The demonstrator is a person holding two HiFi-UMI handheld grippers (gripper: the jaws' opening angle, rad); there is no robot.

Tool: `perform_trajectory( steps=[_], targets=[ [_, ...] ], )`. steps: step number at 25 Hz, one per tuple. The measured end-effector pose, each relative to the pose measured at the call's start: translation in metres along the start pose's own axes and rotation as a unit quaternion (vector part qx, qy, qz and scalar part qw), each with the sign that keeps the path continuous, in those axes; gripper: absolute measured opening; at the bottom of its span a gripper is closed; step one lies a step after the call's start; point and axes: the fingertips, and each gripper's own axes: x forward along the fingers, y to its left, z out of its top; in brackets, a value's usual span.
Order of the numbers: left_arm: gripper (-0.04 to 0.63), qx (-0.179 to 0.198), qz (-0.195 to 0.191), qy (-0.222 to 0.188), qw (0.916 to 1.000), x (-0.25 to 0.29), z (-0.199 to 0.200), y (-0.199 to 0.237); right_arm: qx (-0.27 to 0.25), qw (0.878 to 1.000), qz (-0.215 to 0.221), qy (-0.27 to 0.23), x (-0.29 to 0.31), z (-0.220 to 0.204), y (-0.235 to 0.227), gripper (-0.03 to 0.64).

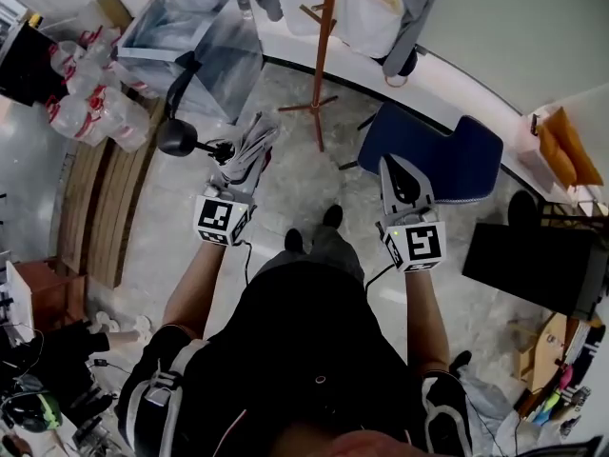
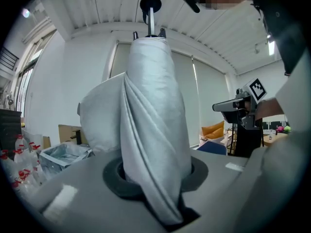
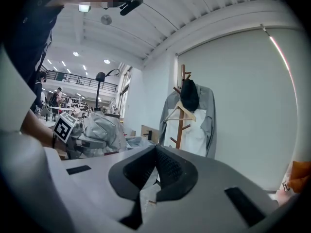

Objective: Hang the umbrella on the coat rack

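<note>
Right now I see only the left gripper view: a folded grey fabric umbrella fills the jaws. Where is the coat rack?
Observer: The brown wooden coat rack stands straight ahead, at the head view's top centre.
Operator: Anything on it?
Observer: The right gripper view shows a grey and white garment and a black cap hanging there.
Operator: The right gripper shows side-on here. Its jaws?
Observer: Its jaws are together, nothing between them.

Bright even daylight, fisheye edges, dark vignettes
</note>
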Motion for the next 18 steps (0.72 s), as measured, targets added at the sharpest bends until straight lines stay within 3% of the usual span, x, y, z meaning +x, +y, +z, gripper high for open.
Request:
perform_trajectory(
  steps=[18],
  targets=[
    [0.112, 0.003, 0.046, 0.028, 0.9985, 0.172, -0.015, 0.032, 0.015, 0.997, 0.080, 0.006, 0.123, -0.027, -0.109, 0.002]
  ],
)
